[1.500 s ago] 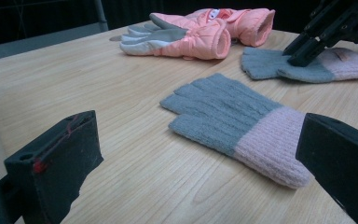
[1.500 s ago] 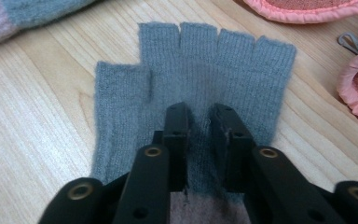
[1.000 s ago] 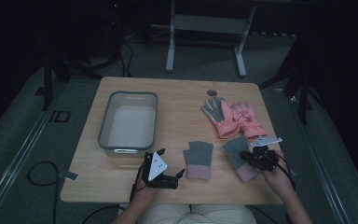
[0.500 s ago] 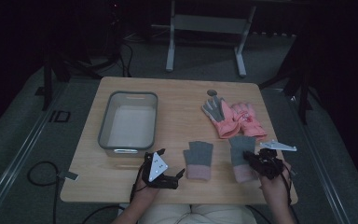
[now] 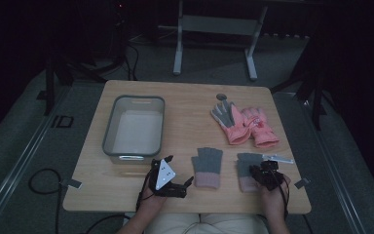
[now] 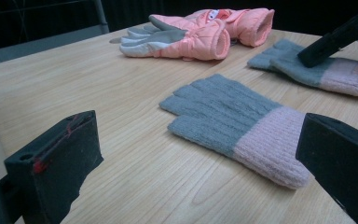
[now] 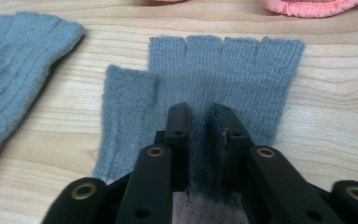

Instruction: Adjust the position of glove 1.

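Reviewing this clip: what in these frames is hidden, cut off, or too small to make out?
- Right knit glove: cuff covered by the right gripper in the right gripper view; whether the jaws pinch the fabric is unclear.
- Small dark round object at the table's far edge, high view: too small to identify.
- Bin interior, high view: contents, if any, unreadable in dim light.
- Pink ski gloves: cut off by the top edge, right gripper view.

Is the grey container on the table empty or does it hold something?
Empty: the high view shows the grey container with a bare pale bottom; all gloves lie on the table.
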Available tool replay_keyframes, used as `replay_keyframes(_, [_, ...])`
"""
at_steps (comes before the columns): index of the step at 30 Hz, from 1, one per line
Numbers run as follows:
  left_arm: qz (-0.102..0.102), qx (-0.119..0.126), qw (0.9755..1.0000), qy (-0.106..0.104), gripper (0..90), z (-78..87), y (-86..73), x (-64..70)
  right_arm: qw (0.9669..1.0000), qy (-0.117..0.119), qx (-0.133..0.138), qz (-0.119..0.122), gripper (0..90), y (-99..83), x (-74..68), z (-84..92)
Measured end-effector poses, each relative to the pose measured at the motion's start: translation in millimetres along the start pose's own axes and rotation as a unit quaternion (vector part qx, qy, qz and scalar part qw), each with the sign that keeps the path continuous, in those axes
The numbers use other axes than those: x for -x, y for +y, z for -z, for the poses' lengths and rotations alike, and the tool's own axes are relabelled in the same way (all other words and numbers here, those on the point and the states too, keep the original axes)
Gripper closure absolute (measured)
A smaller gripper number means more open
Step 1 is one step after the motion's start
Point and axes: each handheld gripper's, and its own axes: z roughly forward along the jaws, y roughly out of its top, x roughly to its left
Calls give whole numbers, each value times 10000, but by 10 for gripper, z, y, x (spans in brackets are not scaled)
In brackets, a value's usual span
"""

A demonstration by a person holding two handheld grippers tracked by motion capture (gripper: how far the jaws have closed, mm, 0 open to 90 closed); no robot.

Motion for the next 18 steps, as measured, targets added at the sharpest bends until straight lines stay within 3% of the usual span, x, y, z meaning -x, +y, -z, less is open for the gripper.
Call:
replay_keyframes(5, [-5, -2, 10000, -5, 0, 1, 0, 1, 10000, -6, 42, 13, 697, 0, 9, -11])
replay_keyframes(9, [33, 9, 10000, -10, 0, 2, -1, -4, 9994, 254, 221, 61, 632, 50, 49, 71])
replay_keyframes(10, [25, 7, 10000, -12, 0, 1, -1, -3, 9986, 394, 239, 273, 620, 76, 70, 78])
replay_keyframes(11, [10, 3, 10000, -12, 0, 1, -1, -2, 9980, 363, 236, 462, 621, 92, 84, 84])
replay_keyframes(14, [-22, 4, 10000, -7, 0, 1, 0, 4, 9949, 612, 211, 775, 622, 142, 151, 115])
replay_keyframes(15, [-18, 3, 10000, -6, 0, 1, 0, 3, 9927, 630, 224, 999, 626, 165, 179, 136])
replay_keyframes(18, [-6, 3, 10000, -6, 0, 1, 0, 2, 9863, 942, 159, 1348, 630, 230, 249, 181])
